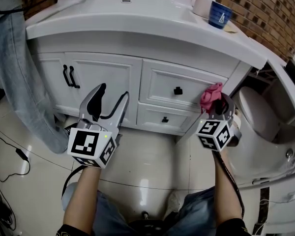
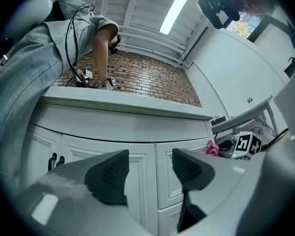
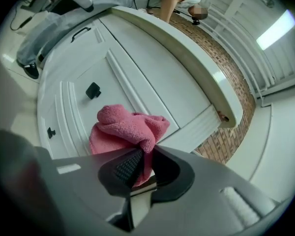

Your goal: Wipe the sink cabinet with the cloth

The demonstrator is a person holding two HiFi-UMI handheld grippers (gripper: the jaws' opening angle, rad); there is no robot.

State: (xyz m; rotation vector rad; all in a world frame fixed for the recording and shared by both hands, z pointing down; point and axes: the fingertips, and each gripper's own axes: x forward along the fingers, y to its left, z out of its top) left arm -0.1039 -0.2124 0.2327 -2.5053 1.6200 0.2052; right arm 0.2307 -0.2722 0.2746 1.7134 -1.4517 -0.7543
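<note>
The white sink cabinet [image 1: 137, 77] fills the head view, with two doors on the left and two drawers on the right. A bunched pink cloth [image 1: 211, 95] is pinched in my right gripper [image 1: 217, 103] and rests against the right end of the upper drawer [image 3: 83, 107]. In the right gripper view the cloth [image 3: 125, 127] bulges out of the shut jaws. My left gripper [image 1: 109, 100] stands open in front of the right door [image 2: 137, 181], holding nothing and apart from it.
A cup [image 1: 220, 14] and a soap bottle [image 1: 203, 3] stand on the countertop [image 1: 137, 21] at right. A toilet [image 1: 258, 114] sits right of the cabinet. A person in grey clothes [image 1: 12, 68] stands at the left. Cables [image 1: 10, 156] lie on the tiled floor.
</note>
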